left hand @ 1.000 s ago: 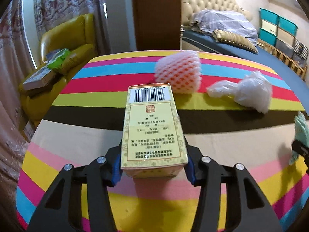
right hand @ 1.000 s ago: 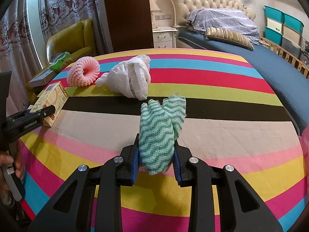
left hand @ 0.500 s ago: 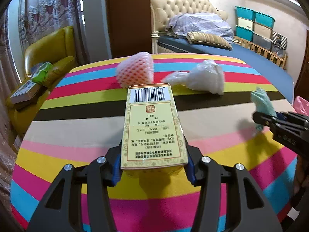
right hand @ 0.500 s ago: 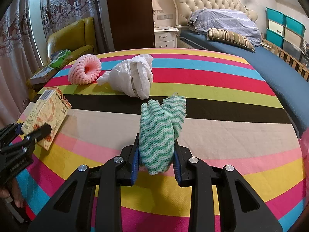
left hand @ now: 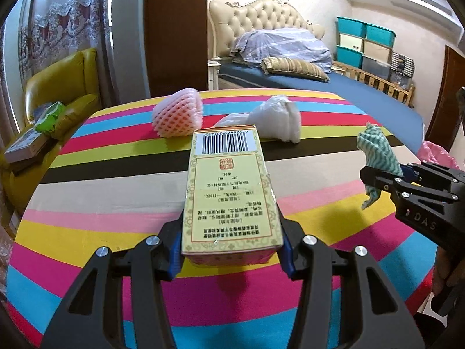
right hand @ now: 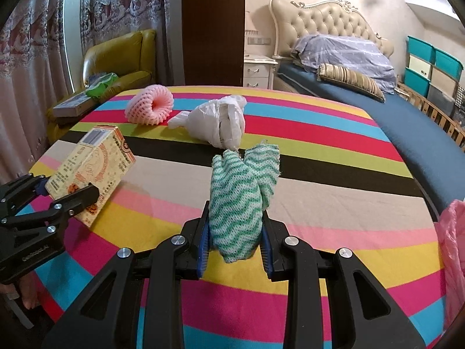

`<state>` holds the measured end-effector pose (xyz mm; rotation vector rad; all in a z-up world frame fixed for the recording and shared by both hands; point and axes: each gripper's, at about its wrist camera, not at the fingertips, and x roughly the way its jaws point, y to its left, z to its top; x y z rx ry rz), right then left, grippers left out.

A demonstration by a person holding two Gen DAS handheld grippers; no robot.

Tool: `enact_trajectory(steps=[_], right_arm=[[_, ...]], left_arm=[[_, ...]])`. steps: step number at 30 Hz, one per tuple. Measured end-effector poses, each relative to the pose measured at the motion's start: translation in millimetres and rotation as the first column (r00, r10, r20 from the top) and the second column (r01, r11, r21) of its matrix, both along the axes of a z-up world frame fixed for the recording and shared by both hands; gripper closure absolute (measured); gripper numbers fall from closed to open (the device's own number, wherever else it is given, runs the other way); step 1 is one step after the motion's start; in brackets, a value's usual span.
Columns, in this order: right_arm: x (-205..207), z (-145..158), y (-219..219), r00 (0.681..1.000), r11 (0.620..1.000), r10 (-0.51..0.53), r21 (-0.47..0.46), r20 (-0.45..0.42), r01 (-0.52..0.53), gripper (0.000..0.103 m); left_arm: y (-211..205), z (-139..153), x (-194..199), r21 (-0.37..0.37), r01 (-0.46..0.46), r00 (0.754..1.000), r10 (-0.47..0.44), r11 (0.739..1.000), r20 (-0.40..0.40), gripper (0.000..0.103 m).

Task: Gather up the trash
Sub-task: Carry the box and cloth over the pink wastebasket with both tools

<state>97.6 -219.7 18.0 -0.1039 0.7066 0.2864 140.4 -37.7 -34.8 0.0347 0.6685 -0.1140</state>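
Box: yellow carton (left hand: 231, 192) with ornate border, barcode on its far end, rows of small print on the top face; orange emblems on the side that the right wrist view shows (right hand: 91, 171).
Box place: clamped between the blue pads of the left gripper (left hand: 231, 251), sticking out forward past the fingertips, lifted clear of the striped tablecloth (left hand: 101, 203).
Left gripper state: clenched on the box, one pad against each long side.
Cloth: green-and-white zigzag knit rag (right hand: 242, 203), folded double, limp at the lower end.
Cloth place: pinched between the pads of the right gripper (right hand: 235, 247), standing up out of the jaws, above the tablecloth.
Right gripper state: squeezed tight on the cloth.
Foam net: pink fruit sleeve (left hand: 177, 115), lying on the tablecloth well ahead of the box, slightly left.
Plastic bag: crumpled white bag (left hand: 271, 120), just right of the foam net, ahead of the box's far end.
Left view only: right gripper (left hand: 389, 176) seen from the side at the right edge, cloth hanging from its tip.
Right view only: hollow open end of the foam net (right hand: 151, 107); left gripper (right hand: 62, 193) at the left edge with the box tilted upward; pink bag (right hand: 452, 247) at the right edge, past the table.
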Motion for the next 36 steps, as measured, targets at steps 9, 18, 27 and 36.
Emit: enact_trajectory(steps=[9, 18, 27, 36], right_arm=[[-17, 3, -24, 1.000, 1.000, -0.015, 0.009, 0.002, 0.015, 0.074], [-29, 14, -70, 0.996, 0.996, -0.089, 0.010, 0.027, 0.089, 0.074], [-50, 27, -135, 0.978, 0.980, -0.201, 0.022, 0.059, 0.200, 0.074], [-62, 28, -236, 0.919, 0.921, -0.389, 0.054, 0.056, 0.387, 0.074]], left_arm=[[-26, 7, -14, 0.019, 0.088, 0.995, -0.089, 0.996, 0.043, 0.053], [-79, 15, -11, 0.064, 0.244, 0.968, -0.247, 0.968, 0.044, 0.053], [-155, 29, -2, 0.063, 0.416, 0.908, -0.419, 0.907, 0.023, 0.053], [-243, 39, 9, 0.009, 0.564, 0.826, -0.564, 0.826, -0.001, 0.053]])
